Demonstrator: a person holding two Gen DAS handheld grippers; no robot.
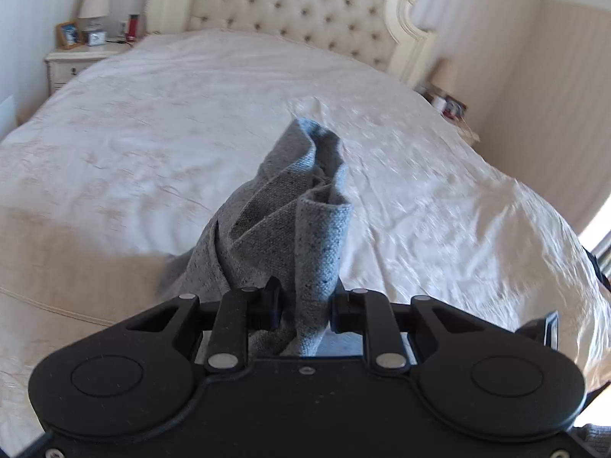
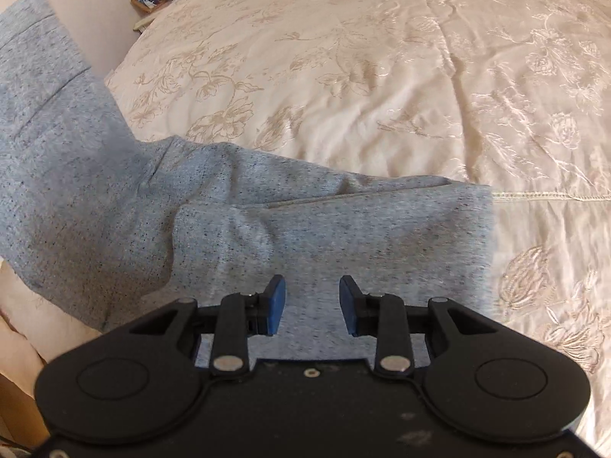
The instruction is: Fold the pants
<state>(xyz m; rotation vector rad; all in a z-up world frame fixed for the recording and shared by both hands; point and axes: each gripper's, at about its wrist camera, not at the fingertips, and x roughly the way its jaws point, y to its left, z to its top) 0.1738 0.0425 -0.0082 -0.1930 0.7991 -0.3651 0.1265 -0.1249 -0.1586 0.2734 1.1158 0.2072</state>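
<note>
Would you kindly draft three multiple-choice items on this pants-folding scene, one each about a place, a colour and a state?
1. Where is the picture frame?
A. on the nightstand beside the lamp
B. on the bed
C. hung above the headboard

2. What colour are the pants?
A. black
B. heathered grey
C. red

3. What is between the right gripper's pads?
A. a bunch of cloth
B. a lamp cord
C. nothing, they stand apart

Key:
1 A, the picture frame stands by the lamp on the nightstand.
2 B, the pants are speckled grey.
3 C, the right gripper gapes above the cloth, while the left gripper pinches a bunch.
</note>
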